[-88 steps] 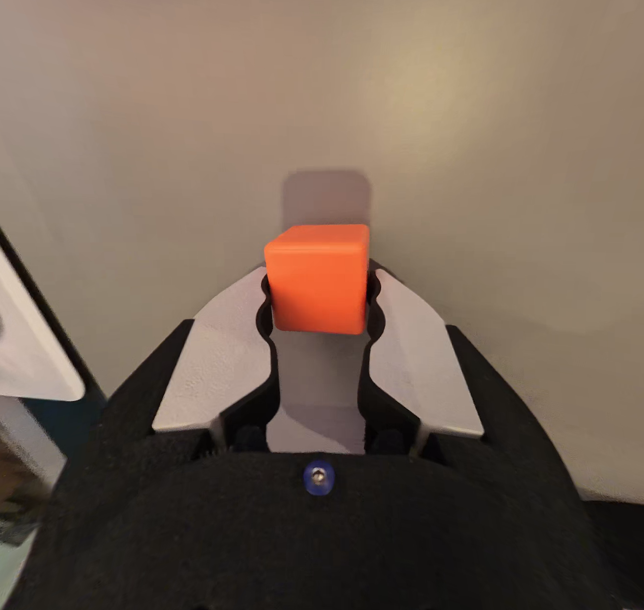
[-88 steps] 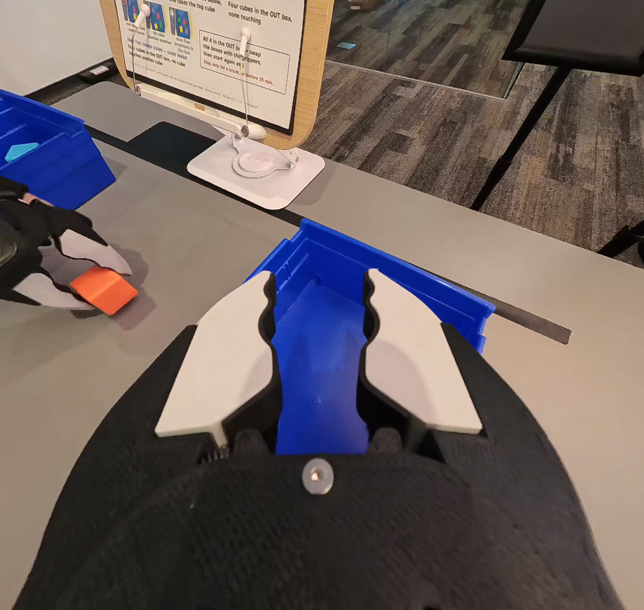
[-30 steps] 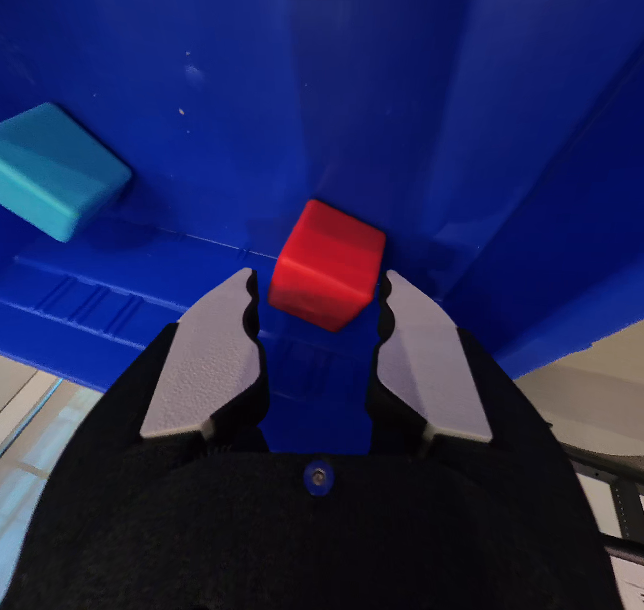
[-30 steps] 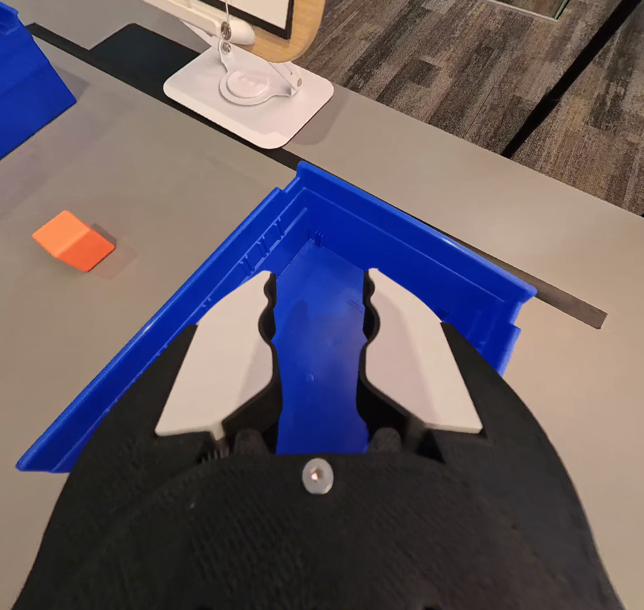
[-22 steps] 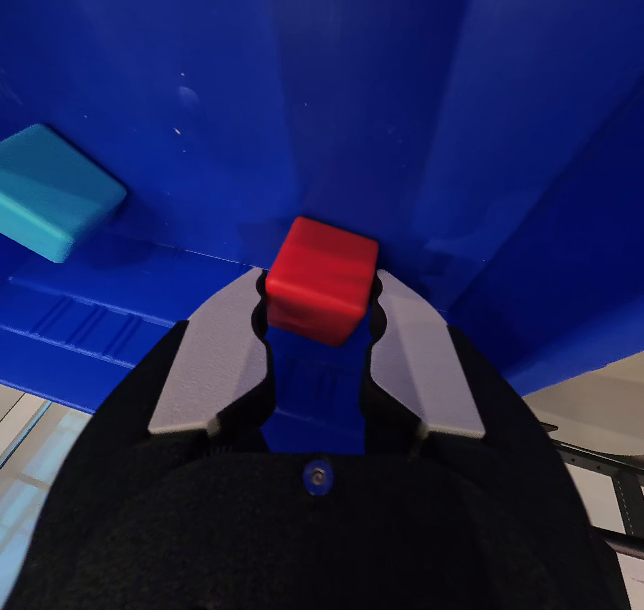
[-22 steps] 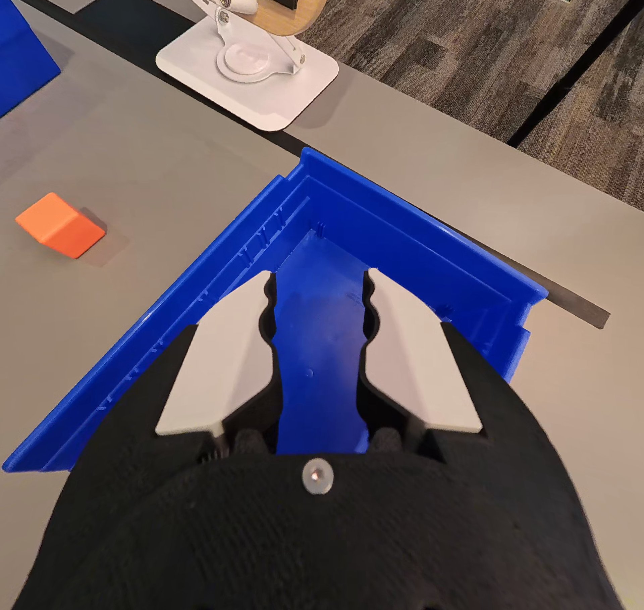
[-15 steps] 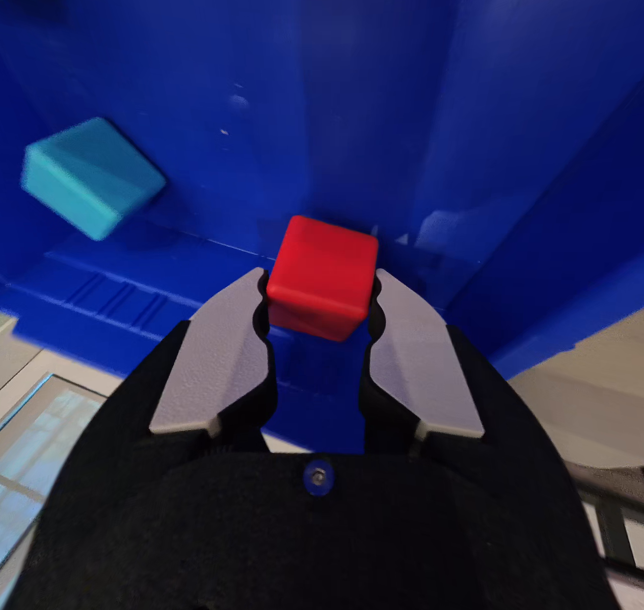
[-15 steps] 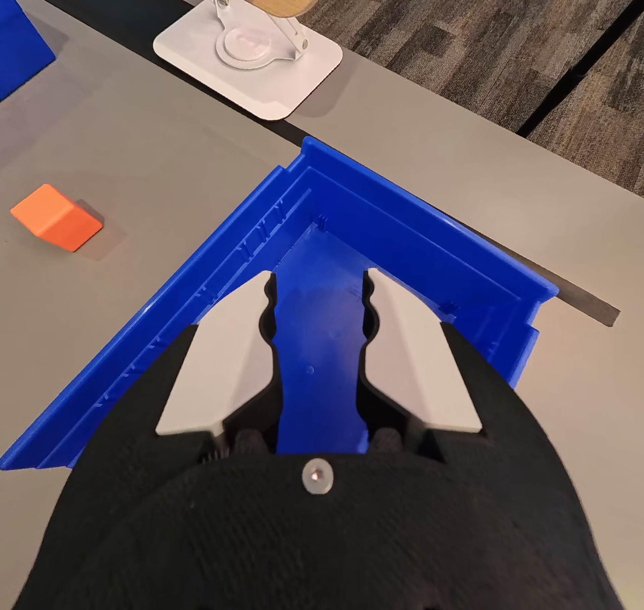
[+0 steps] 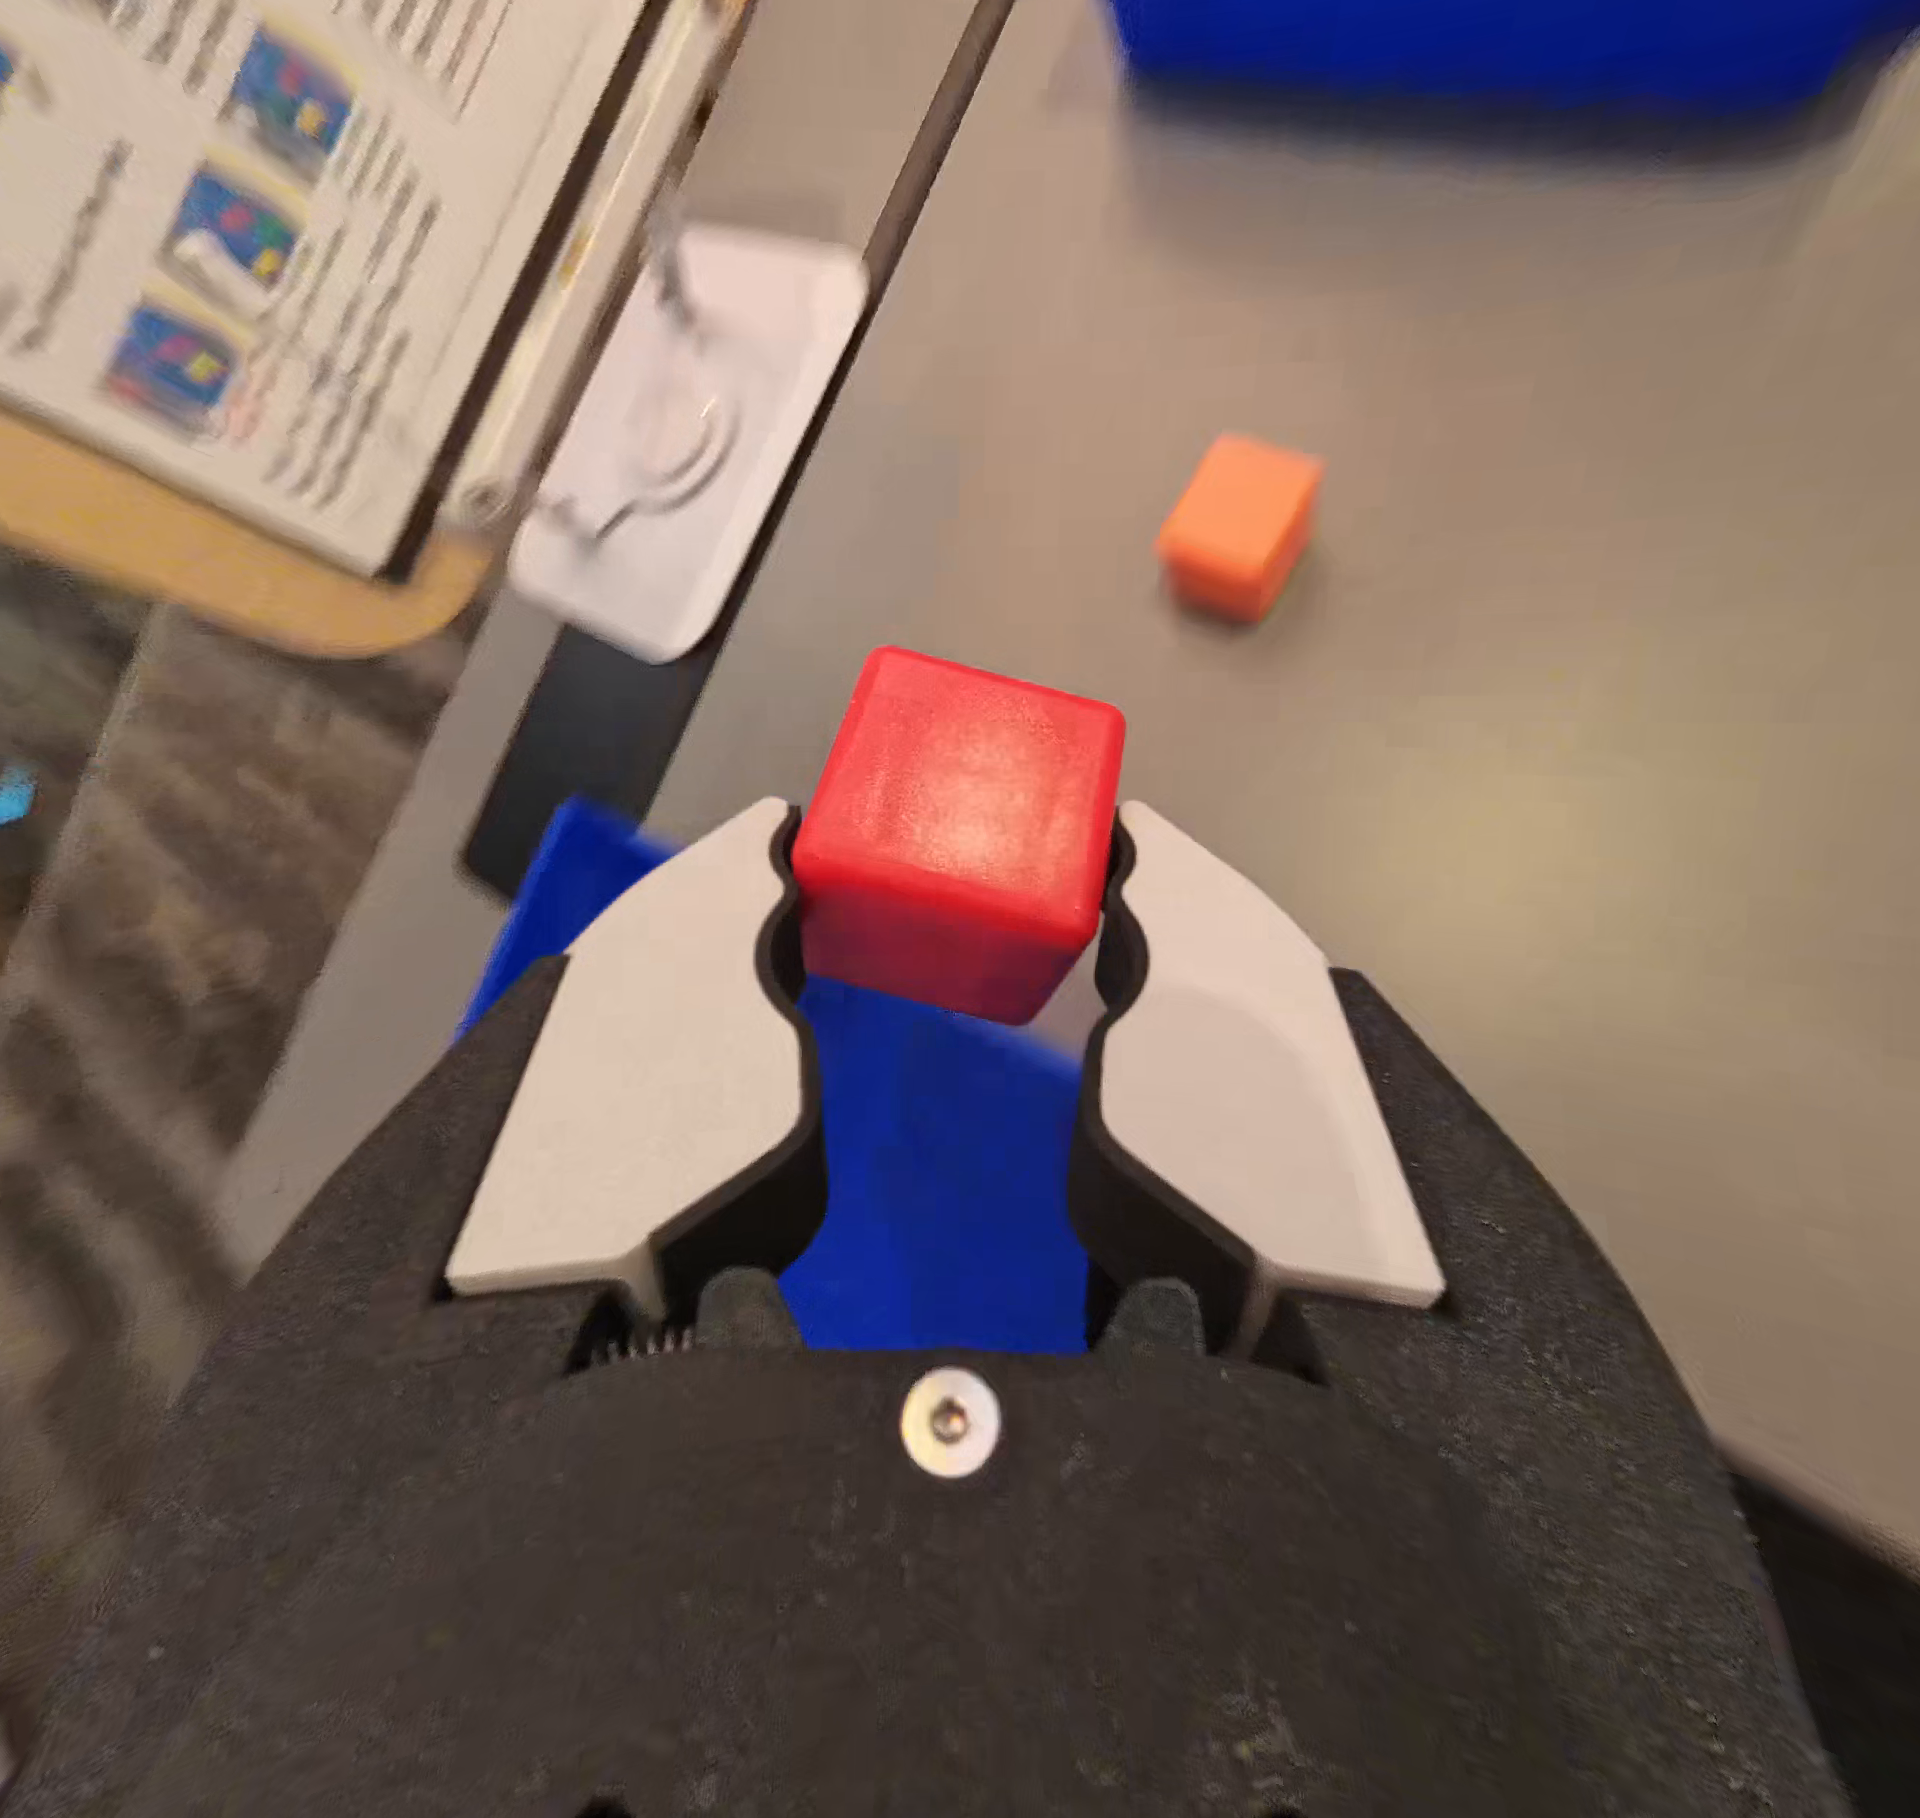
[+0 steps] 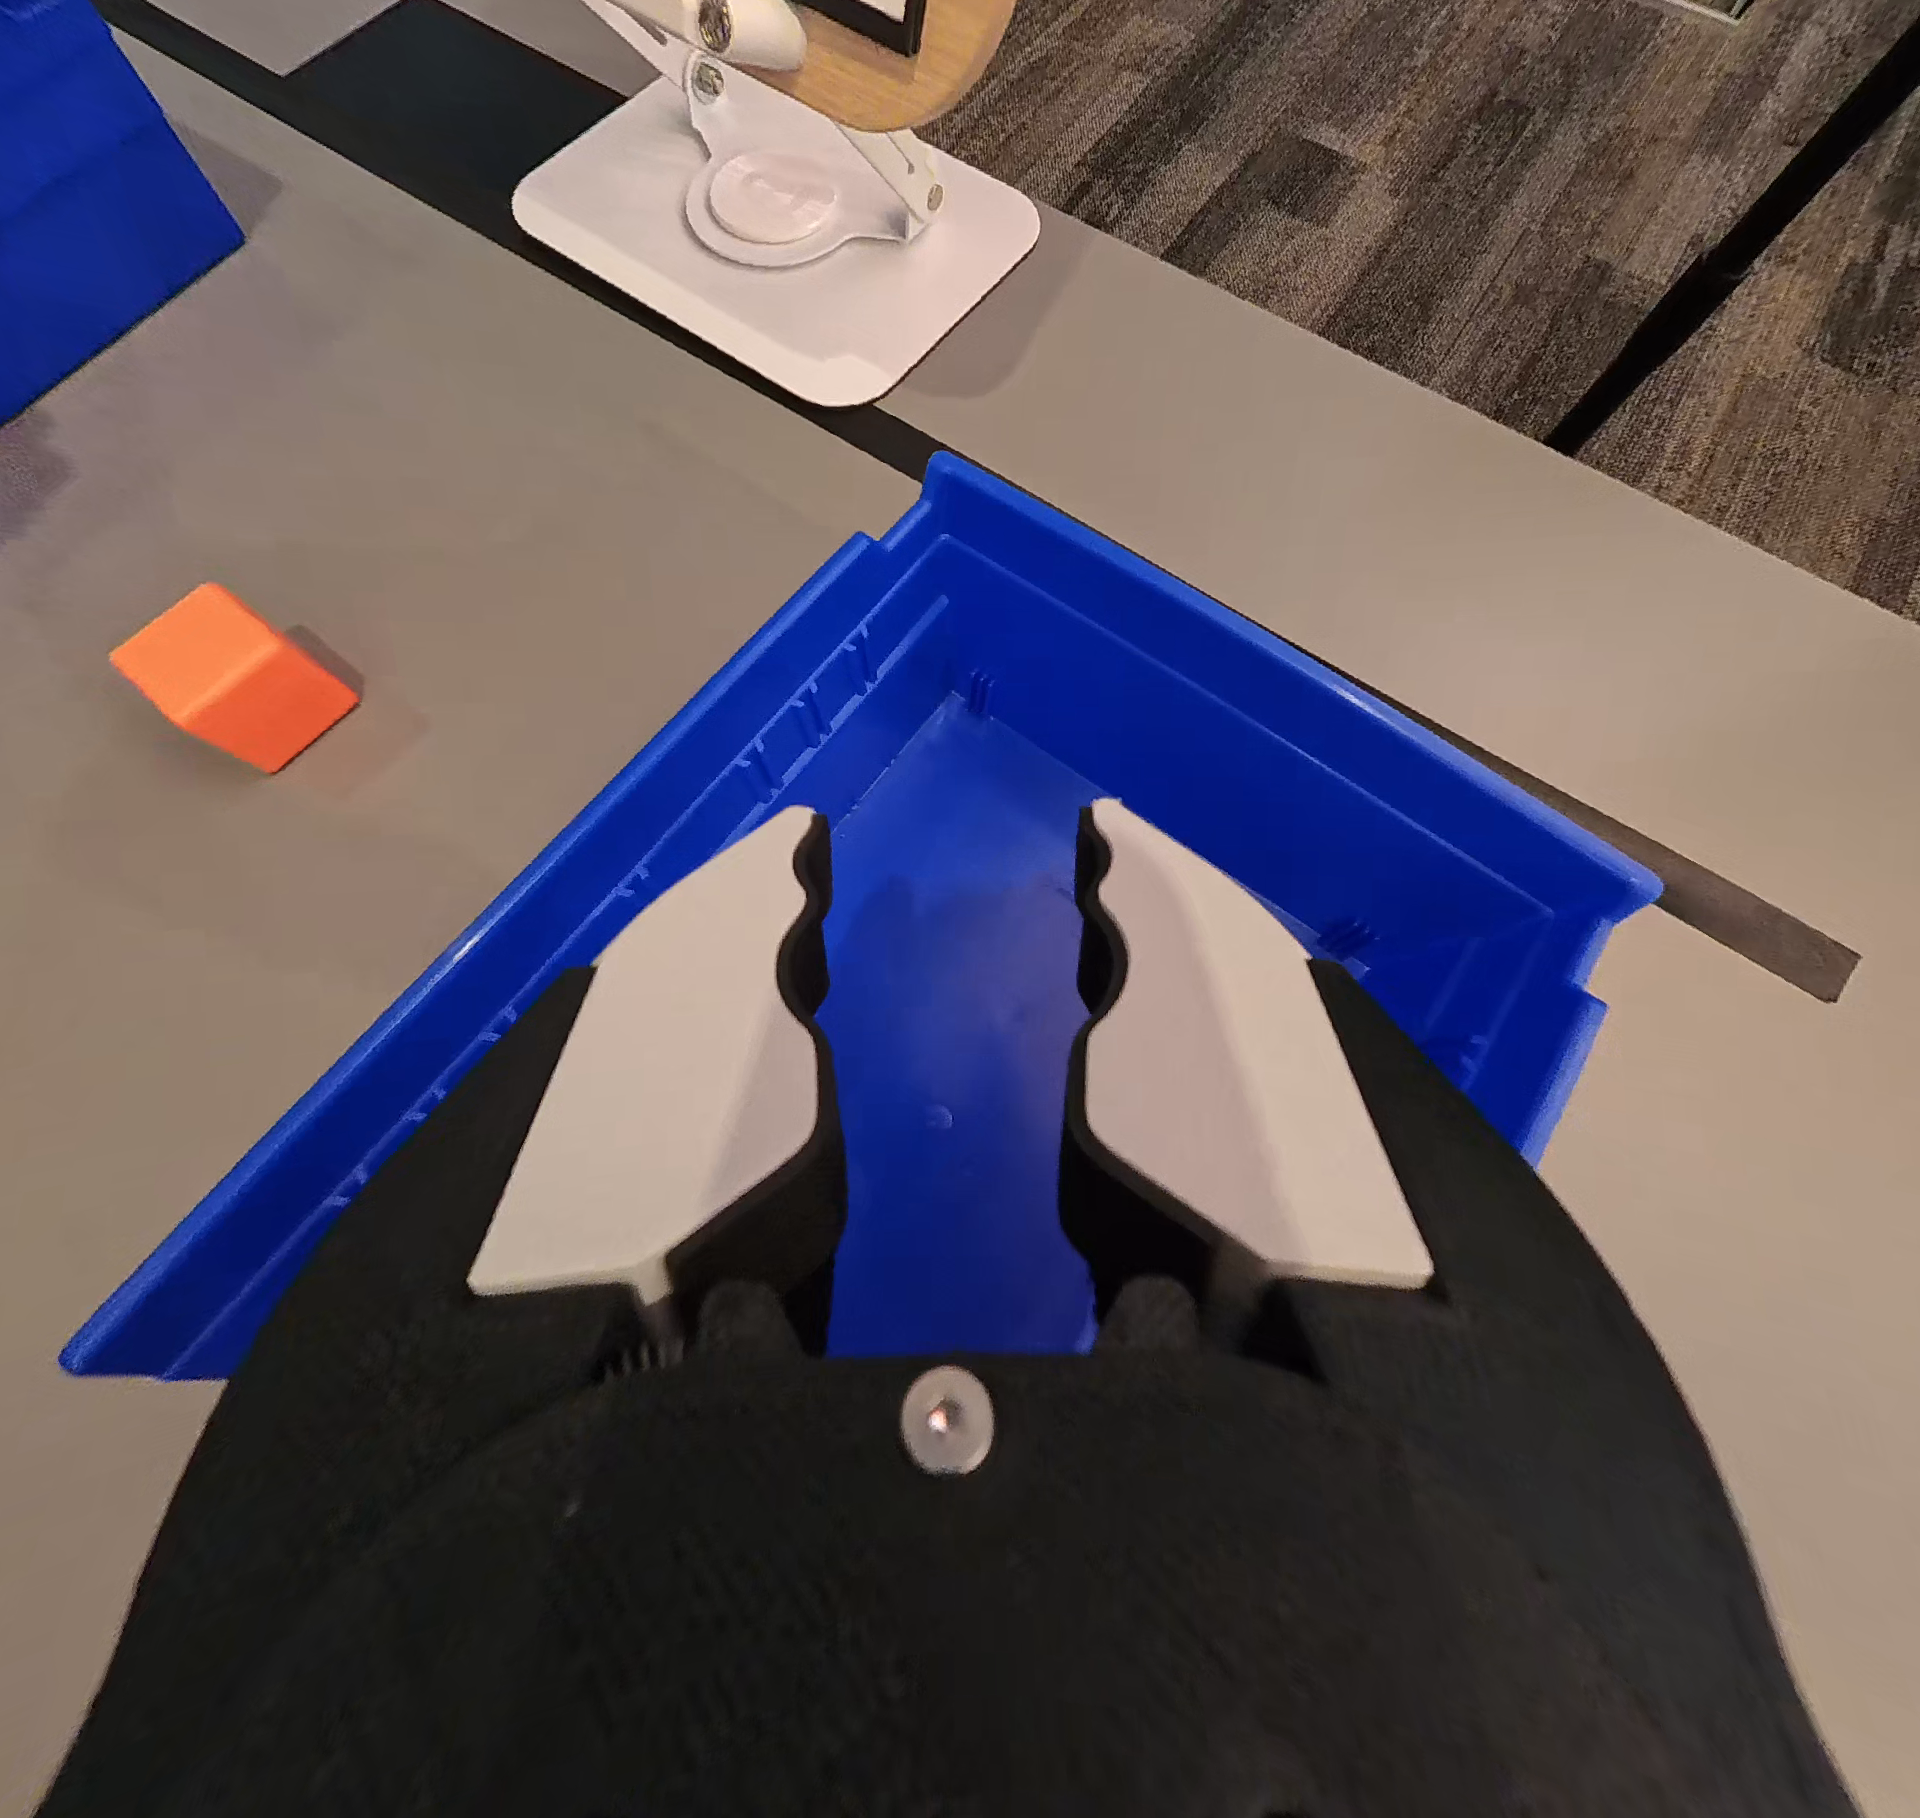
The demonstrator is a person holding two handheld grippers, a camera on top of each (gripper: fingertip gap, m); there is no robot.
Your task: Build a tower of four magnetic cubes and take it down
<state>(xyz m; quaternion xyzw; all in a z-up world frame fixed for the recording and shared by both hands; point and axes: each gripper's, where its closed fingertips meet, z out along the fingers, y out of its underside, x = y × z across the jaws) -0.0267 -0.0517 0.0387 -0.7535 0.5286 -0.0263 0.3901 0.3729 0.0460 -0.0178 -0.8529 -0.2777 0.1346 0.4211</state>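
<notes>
Tower building is at its second cube. The left claw is clenched on the red cube, held above the grey table. The orange cube sits alone on the table, apparently the base. The right claw hangs released over an empty blue bin. Next move: square the red cube over the orange one and lower it flush.

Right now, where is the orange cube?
The orange cube lies alone on the grey table, left of the empty blue bin in the right wrist view; the left wrist view shows it beyond the held red cube.
</notes>
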